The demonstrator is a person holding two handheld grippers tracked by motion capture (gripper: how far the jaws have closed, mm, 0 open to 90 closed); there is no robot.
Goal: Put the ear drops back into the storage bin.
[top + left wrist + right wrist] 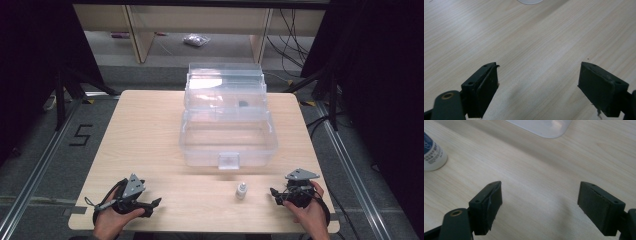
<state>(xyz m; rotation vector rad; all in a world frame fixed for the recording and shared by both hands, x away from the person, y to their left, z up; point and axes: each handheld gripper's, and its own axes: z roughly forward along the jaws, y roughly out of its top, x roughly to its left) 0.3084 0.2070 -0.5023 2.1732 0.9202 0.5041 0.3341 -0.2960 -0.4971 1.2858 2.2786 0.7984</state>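
Note:
A clear plastic box [227,131] with its lid raised stands on the far half of the wooden table [145,125]. Its near corner [544,127] shows in the right gripper view. A small white dropper bottle [241,190] stands upright near the front edge, between the two grippers. In the right gripper view the bottle [432,153] is at the far left. My left gripper [154,205] rests at the front left, open, with bare wood between its jaws [537,82]. My right gripper [275,195] rests at the front right, open, a short way right of the bottle, with nothing between its jaws [540,203].
A small dark object [243,104] lies inside the box near its back. A dark floor with black stands surrounds the table. Wooden furniture legs [140,35] and cables [292,45] are beyond it. A "5" marking [81,135] is on the floor at the left.

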